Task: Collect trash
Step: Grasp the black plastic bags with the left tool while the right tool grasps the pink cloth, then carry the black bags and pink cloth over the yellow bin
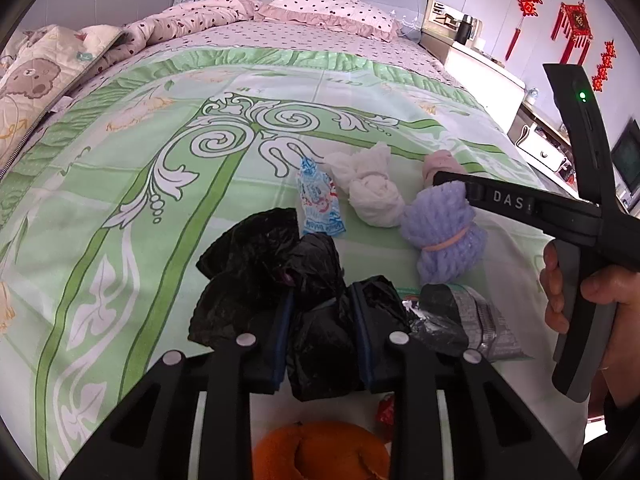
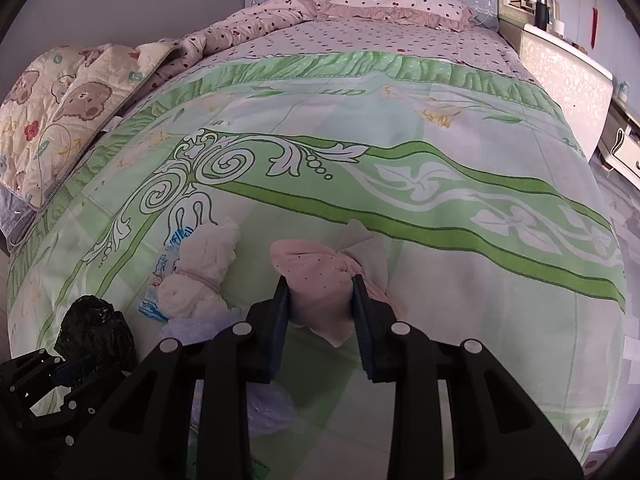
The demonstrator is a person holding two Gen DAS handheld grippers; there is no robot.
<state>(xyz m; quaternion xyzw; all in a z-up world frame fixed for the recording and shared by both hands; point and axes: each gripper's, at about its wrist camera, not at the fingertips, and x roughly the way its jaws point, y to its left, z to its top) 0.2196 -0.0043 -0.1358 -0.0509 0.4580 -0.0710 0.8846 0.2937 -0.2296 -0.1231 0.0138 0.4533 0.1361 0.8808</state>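
My left gripper (image 1: 322, 312) is shut on a black plastic trash bag (image 1: 256, 272) that rests crumpled on the green patterned bedspread (image 1: 120, 200). My right gripper (image 2: 320, 292) is shut on a pink rolled sock bundle (image 2: 316, 276), which also shows in the left wrist view (image 1: 438, 162). A white cloth bundle (image 1: 370, 192) (image 2: 200, 276), a lilac fluffy bundle (image 1: 444, 232), a blue-and-white wrapper (image 1: 318, 204) (image 2: 160, 280) and a silver foil wrapper (image 1: 472, 320) lie around the bag. Orange peel (image 1: 320, 452) and a small red wrapper (image 1: 386, 412) lie below my left gripper.
A bear-print quilt (image 1: 36, 80) and a pink dotted duvet and pillow (image 1: 320, 4) lie at the head of the bed. A white cabinet (image 1: 480, 76) and low furniture stand along the bed's right side. The bed's right edge drops to the floor (image 2: 616, 200).
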